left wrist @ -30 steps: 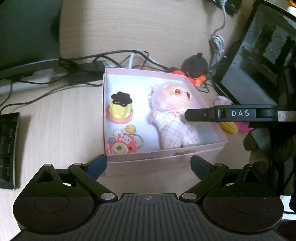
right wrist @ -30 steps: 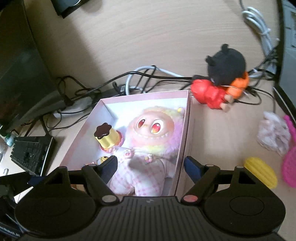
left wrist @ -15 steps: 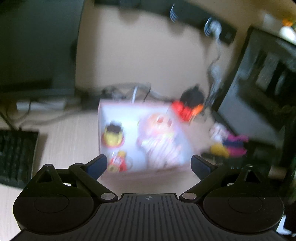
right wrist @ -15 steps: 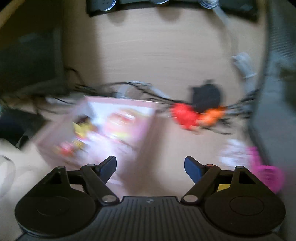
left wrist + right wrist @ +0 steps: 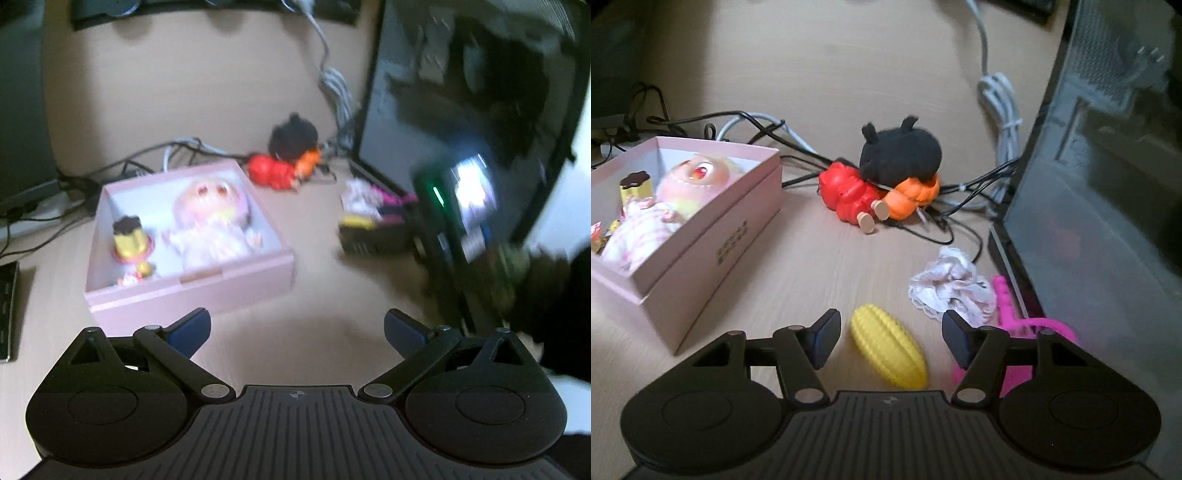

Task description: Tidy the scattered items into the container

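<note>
Small yellow ribbed corn-shaped plastic toy (image 5: 888,346) lies on the desk between the fingers (image 5: 824,338) of the right gripper (image 5: 888,339), nearer the left pad, long axis skewed to the gap. Jaws closing, roughly half spread; neither pad touches it yet, nothing held. Judged light and rigid; smooth ribbed skin could slip or spin, so best pinched across its thick middle, square to the length. Gripper pitched steeply downward, low over the desk.

Pink rectangular cardboard box (image 5: 701,236) sits well off the left finger; crumpled white lace fabric (image 5: 947,284) just beyond the right finger.

Left gripper (image 5: 297,328): fingers spread wide, empty, tilted down, box ahead of its left finger
</note>
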